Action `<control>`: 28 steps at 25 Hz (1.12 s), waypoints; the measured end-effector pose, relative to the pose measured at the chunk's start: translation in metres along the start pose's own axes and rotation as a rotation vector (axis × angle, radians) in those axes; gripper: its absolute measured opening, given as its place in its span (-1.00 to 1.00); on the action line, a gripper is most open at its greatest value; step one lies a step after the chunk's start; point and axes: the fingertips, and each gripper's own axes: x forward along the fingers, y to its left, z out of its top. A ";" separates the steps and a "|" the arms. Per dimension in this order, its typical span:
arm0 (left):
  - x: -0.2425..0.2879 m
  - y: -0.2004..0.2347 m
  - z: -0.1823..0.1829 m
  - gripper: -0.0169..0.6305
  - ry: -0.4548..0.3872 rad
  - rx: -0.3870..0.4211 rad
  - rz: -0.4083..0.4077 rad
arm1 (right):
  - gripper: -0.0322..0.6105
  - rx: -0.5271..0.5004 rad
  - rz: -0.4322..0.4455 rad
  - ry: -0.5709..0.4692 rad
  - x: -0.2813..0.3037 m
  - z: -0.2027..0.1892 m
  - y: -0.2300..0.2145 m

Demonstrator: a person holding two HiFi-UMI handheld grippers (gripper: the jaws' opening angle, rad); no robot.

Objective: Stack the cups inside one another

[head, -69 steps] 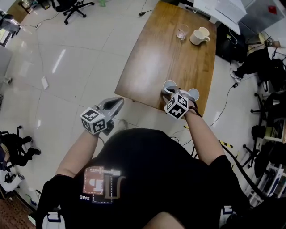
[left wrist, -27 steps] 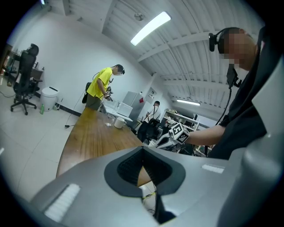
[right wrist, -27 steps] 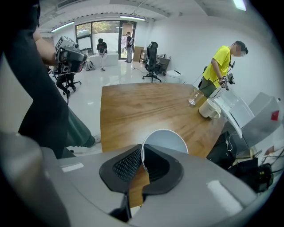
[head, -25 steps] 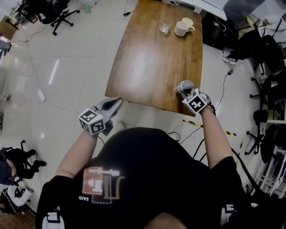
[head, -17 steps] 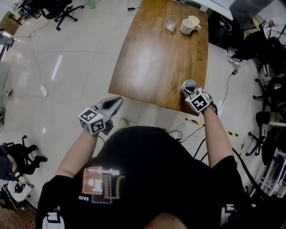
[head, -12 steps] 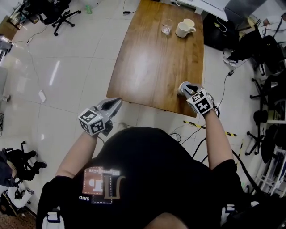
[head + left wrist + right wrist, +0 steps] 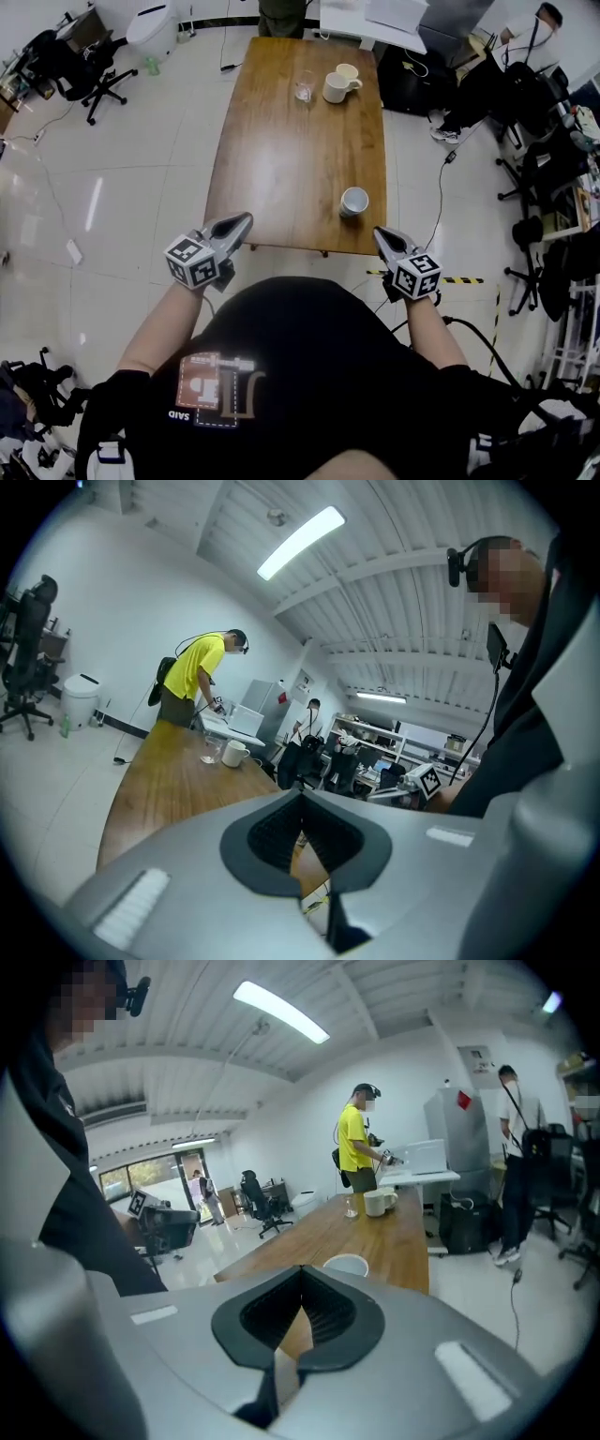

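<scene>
As the jaws of the right gripper point(image 7: 382, 236) have just closed on nothing and the left gripper point(image 7: 242, 221) is clenched empty, reopen wide first. Then straddle the rim of the white cup point(image 7: 354, 201) squarely.

ahead of right gripper point(image 7: 380, 232) fingers: white cup point(image 7: 354, 201) near table point(image 7: 281, 159) edge, apart
ahead of left gripper point(image 7: 246, 217) fingers: bare tabletop, open
far beyond fingers: mug point(image 7: 337, 87), glass point(image 7: 303, 89)

- white cup point(image 7: 354, 201) stands upright, mouth up, near the right front corner of the table point(image 7: 281, 159)
- white mug point(image 7: 336, 86) with handle, upright at the far end
- clear glass point(image 7: 303, 90) just left of it
</scene>
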 end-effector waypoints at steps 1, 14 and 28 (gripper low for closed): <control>0.005 -0.003 0.001 -0.94 0.006 0.004 -0.009 | -0.86 0.030 0.009 0.013 -0.002 -0.015 0.002; 0.024 -0.052 -0.005 -0.94 0.064 0.036 0.023 | -0.86 0.012 0.076 -0.023 -0.026 -0.010 -0.024; -0.081 -0.094 -0.093 -0.94 0.067 -0.072 0.380 | -0.86 -0.045 0.355 0.116 -0.004 -0.064 -0.005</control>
